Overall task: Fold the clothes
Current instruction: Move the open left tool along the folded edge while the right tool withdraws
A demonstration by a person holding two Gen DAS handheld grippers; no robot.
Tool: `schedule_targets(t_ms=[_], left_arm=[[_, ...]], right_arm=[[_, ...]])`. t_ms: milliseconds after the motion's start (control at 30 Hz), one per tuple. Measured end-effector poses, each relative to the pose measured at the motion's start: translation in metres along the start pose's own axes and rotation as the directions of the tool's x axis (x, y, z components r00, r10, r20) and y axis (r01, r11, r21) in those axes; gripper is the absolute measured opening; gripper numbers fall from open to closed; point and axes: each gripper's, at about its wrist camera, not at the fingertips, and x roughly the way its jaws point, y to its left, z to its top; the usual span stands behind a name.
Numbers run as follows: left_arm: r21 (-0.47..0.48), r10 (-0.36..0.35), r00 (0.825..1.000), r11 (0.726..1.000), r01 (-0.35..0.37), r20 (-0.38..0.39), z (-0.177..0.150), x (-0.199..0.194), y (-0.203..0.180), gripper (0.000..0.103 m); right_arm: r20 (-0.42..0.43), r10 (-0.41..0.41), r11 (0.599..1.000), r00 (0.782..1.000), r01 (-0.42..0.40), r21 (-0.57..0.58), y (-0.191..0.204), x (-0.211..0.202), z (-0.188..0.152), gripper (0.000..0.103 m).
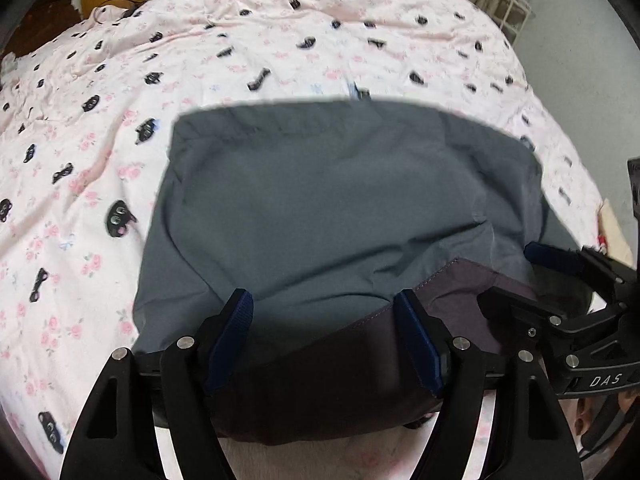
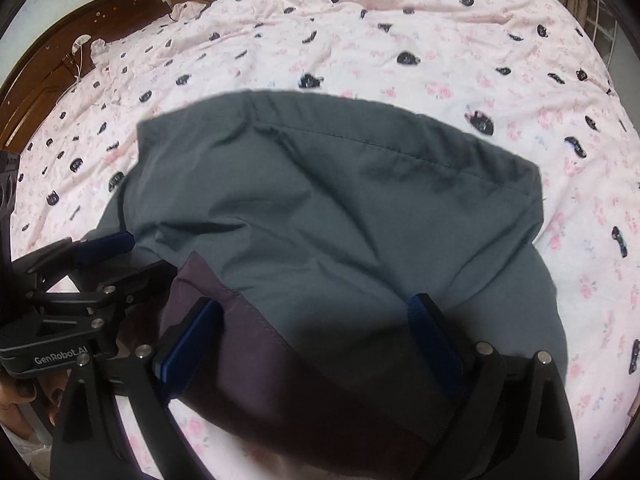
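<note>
Grey garment, folded into a rough rectangle, purple lining showing at its near edge, lies mid-bed on the pink printed sheet. Left gripper and right gripper straddle that near edge, jaws spread, nothing pinched. Best to square the corners before regripping. No containers visible.

One garment, two claws, one bed.
A single grey garment lies on one pink printed bed; a left claw and right claw.
</note>
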Motion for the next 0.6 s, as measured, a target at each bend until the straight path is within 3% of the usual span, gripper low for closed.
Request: schedule_targets(t_ms=[133, 233, 400, 600], left_arm=[[0.009, 0.022, 0.995, 1.0, -0.023, 0.096, 0.012, -0.024, 0.001, 0.069], [0.019, 0.029, 0.994, 0.999, -0.031, 0.105, 0.029, -0.025, 0.001, 0.069], [0.025, 0.032, 0.997, 0.999, -0.034, 0.07, 0.053, -0.007, 0.003, 0.069], [0.023, 0.038, 0.999, 0.999, -0.038, -0.006, 0.05, 0.027, 0.003, 0.069]], right_arm=[[0.046, 0.032, 0.999, 0.998, -0.034, 0.025, -0.006, -0.021, 0.008, 0.097], [0.059, 0.037, 0.998, 0.998, -0.04, 0.047, -0.013, -0.027, 0.018, 0.097], [0.064, 0.035, 0.996, 0.997, -0.04, 0.074, -0.021, -0.023, 0.039, 0.097], [0.027, 0.029, 0.993, 0.999, -0.031, 0.112, -0.027, 0.001, 0.053, 0.097]])
